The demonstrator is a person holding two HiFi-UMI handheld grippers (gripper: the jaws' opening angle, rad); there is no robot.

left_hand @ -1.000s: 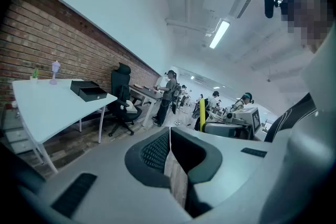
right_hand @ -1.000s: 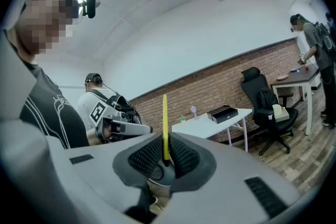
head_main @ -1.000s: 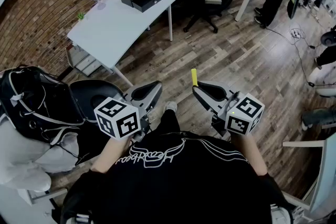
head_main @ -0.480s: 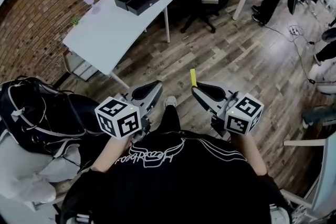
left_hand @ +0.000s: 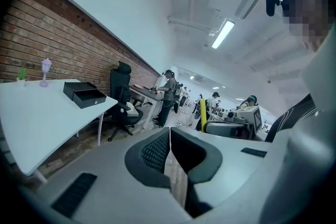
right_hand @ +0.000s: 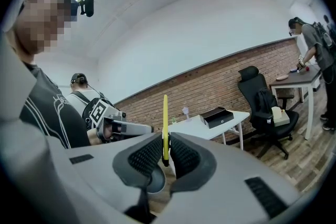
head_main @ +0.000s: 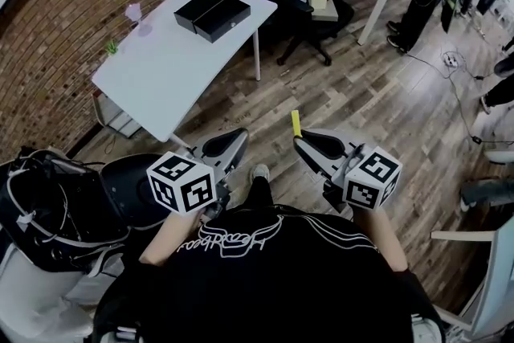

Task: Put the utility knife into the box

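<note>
The slim yellow utility knife (right_hand: 165, 123) is clamped by the right gripper (head_main: 300, 140), well apart from the black rectangular box (head_main: 213, 10) on the white table (head_main: 152, 68); the left gripper (head_main: 234, 142) is closed, empty.

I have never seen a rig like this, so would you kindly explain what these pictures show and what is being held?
There is no robot here. A person carries a hand-held two-jaw tool in each hand, and the cubes with square markers are part of those tools.

The head view comes from a camera on the person's head, looking steeply down. It shows the left tool and the right tool above a wooden floor.

The other two pictures come from a camera riding on each tool, looking along its jaws. The right tool is shut on a slim yellow utility knife, which sticks up between the pads. The left tool's jaws meet at the tips with nothing between them.

Ahead stands a white table with a black box on it.
</note>
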